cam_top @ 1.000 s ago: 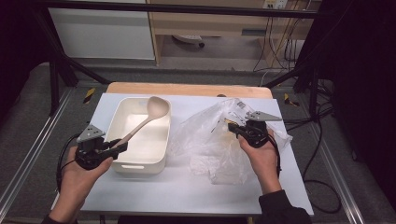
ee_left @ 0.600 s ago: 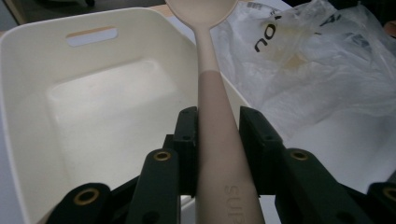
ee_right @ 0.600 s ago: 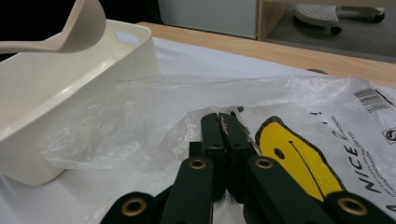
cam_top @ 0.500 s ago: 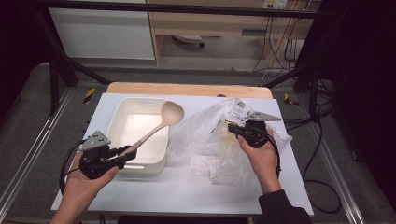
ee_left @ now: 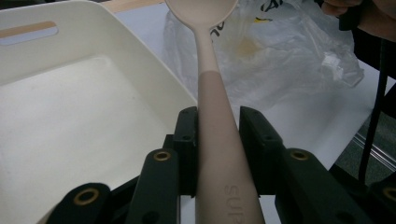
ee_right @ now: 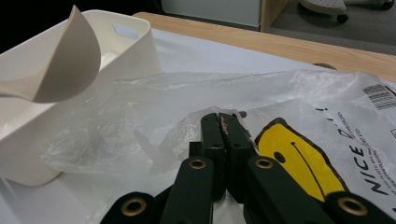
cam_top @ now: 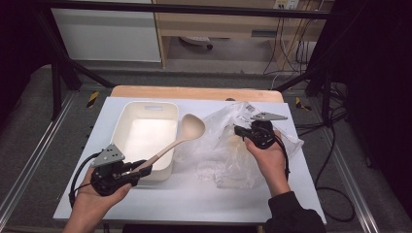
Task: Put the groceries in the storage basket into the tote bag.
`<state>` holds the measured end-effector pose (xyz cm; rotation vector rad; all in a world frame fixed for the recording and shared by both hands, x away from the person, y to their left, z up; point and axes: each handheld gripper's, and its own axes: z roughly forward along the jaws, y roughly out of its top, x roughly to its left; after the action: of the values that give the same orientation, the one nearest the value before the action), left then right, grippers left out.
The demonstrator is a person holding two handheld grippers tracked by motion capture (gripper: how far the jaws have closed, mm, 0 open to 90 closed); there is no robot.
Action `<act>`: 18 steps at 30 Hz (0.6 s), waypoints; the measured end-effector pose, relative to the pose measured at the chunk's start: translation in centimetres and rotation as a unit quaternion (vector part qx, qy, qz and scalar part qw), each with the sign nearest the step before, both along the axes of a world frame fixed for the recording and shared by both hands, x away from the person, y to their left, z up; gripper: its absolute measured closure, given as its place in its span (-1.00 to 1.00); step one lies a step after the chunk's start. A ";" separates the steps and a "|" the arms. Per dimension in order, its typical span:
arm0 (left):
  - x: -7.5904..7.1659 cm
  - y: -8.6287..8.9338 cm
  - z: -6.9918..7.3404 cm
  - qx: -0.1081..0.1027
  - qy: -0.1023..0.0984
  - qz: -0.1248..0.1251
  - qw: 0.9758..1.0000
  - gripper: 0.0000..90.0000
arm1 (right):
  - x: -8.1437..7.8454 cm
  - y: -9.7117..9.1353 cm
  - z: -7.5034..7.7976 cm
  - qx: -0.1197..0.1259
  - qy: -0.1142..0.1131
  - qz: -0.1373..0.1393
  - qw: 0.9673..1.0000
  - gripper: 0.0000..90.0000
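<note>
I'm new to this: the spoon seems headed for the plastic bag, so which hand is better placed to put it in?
Left, probably: the left gripper already clamps the spoon, bowl beside the bag. The right gripper pinches the plastic.

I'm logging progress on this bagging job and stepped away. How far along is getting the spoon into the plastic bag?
Done: the left gripper is clamped on the spoon handle, lifted out of the white bin, its bowl at the bag's edge. In hand: the right gripper pinches the plastic bag, apparently holding it up. Left: the spoon is not yet inside the bag; it needs inserting and releasing.
</note>
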<state>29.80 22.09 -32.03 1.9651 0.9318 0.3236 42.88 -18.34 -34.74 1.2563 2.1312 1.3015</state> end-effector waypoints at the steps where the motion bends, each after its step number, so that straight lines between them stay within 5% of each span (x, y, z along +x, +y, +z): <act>1: -0.1 -0.1 0.0 0.000 0.001 -0.004 1.000 0.53 | 0.1 0.0 0.1 0.001 0.002 0.001 1.000 1.00; 18: -1.4 -2.4 -1.1 0.018 0.010 -0.046 0.999 0.53 | 0.8 0.2 -0.1 0.004 0.014 0.001 1.000 1.00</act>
<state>28.43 19.70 -33.17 2.0398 0.8506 0.2711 43.70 -18.16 -34.81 1.2825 2.1504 1.3011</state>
